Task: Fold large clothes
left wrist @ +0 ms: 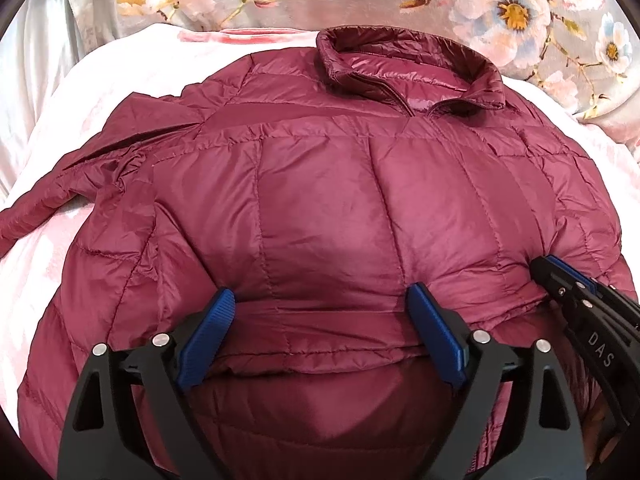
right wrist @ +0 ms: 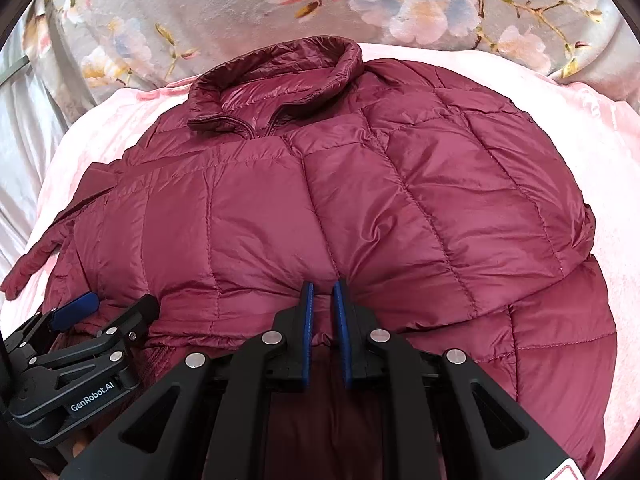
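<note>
A maroon quilted puffer jacket [left wrist: 328, 200] lies on a pink blanket, collar [left wrist: 404, 68] at the far side, one sleeve [left wrist: 44, 208] trailing left. Its lower part is folded up over the body. My left gripper [left wrist: 320, 300] is open, its blue pads either side of the folded hem edge. My right gripper [right wrist: 323, 292] is nearly closed and pinches a fold of the jacket [right wrist: 360, 208] hem. The right gripper also shows in the left wrist view [left wrist: 560, 280], and the left gripper shows in the right wrist view [right wrist: 100, 308].
A pink blanket [left wrist: 132, 76] covers the surface under the jacket and shows at the right in the right wrist view [right wrist: 600, 200]. A grey floral cloth [right wrist: 360, 8] rises behind the collar. Pale sheet [left wrist: 36, 60] lies at the far left.
</note>
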Available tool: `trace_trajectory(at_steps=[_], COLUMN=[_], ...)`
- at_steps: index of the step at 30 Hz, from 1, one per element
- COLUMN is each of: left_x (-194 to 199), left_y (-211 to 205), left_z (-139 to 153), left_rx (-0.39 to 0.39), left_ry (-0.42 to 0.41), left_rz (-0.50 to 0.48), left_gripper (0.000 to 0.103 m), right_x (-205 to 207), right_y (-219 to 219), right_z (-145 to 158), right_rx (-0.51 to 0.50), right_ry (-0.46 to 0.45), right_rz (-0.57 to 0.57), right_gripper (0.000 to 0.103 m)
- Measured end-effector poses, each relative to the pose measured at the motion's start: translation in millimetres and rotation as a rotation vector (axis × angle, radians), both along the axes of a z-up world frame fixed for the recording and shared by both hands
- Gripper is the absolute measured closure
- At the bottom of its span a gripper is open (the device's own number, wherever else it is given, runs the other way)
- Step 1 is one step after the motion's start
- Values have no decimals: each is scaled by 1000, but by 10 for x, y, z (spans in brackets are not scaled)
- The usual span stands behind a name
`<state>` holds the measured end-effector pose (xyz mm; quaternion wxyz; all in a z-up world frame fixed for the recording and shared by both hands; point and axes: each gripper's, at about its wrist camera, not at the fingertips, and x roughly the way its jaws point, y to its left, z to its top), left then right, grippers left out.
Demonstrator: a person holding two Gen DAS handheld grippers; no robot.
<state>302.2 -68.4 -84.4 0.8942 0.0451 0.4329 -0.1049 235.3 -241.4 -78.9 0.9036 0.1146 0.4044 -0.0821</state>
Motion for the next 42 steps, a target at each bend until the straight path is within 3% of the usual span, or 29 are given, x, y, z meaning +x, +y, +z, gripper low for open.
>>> trace_trajectory(at_steps=[7,9,11,12,15,18,21,25,28,35,37,38,39,40,42], left_x=[23,19,9,2,14,115,252,288,311,482,506,506,519,547,582], left_y=[6,127,420,636,1402,2263,3204,4340,4761,4856,4878,4901,4909,4911,4883], left_z=[3,71,223,330,645,770,687,404,177,40,33,20,28,47,73], left_rx=[-17,-83,-198,-255,-352,-363,-382,-482,-581,-676,-690,-686,-672,-658,-636], left_ry=[15,28,56,62,25,4,39,74,101,91,91,92,94,97,102], left_rz=[-18,-22,-2,22,121,284,481,786,890,872,890,892,891,886,871], left_gripper=[11,11,11,11,7,5,6,6,7,7,10,18,31,37,64], right_x=[27,26,-60,-120,-394,-684,-878,-1067,-1152,-1222,-1219,-1218,-1218,-1218,-1228], right_y=[-4,7,78,107,270,460,677,896,1009,1157,1160,1158,1154,1158,1150], right_z=[3,13,98,148,352,437,421,375,357,291,278,275,273,275,280], right_rx=[-12,-14,-69,-76,-36,34,-4,-43,-76,-105,-96,-93,-91,-89,-85], right_ry=[8,10,14,1,-56,-75,-62,-39,-30,-12,-9,-9,-10,-11,-15], right_rz=[-2,-6,-43,-47,-40,-20,16,48,63,71,71,72,71,72,71], right_gripper=[90,91,91,86,82,77,76,73,69,67,67,66,66,66,66])
